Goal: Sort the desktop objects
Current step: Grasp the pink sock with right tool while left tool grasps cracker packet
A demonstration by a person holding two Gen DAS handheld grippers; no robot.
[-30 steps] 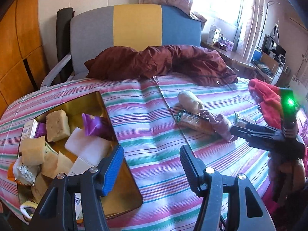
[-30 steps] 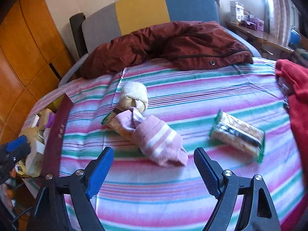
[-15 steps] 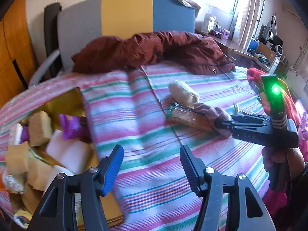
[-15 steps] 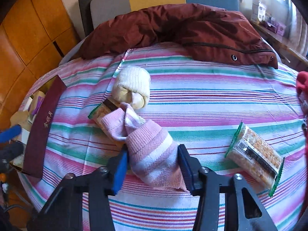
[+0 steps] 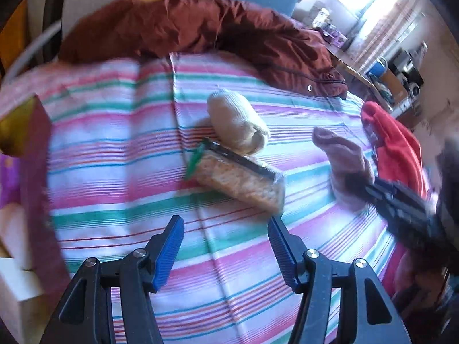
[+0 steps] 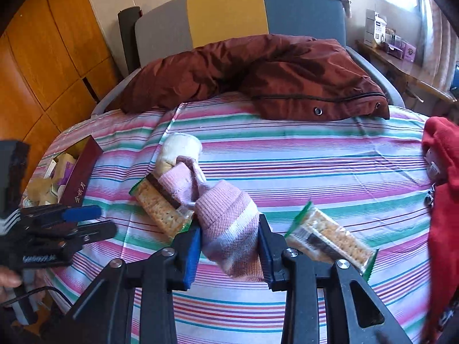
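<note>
A pink striped sock [image 6: 226, 212] sits between the blue pads of my right gripper [image 6: 229, 229], whose jaws are closing and pressing on it. Its cuff trails over a cracker packet [image 6: 160, 206] with green ends. A rolled cream sock [image 6: 178, 149] lies just behind that packet. A second cracker packet [image 6: 330, 235] lies right of the gripper. My left gripper [image 5: 223, 223] is open and empty, pointing down at the striped cloth just short of the first cracker packet [image 5: 238, 180]. From the left wrist view the pink sock [image 5: 341, 154] hangs from the right gripper.
A maroon-walled box [image 6: 80, 175] of snacks stands at the table's left edge. A brown jacket [image 6: 258, 77] lies across the back. A red garment [image 6: 444, 186] is piled at the right. A striped cloth [image 5: 120, 149] covers the table.
My right gripper has gone from wide open to closed on the pink sock. My left gripper has swung away from the snack box, rightward and down, toward the cracker packet.
</note>
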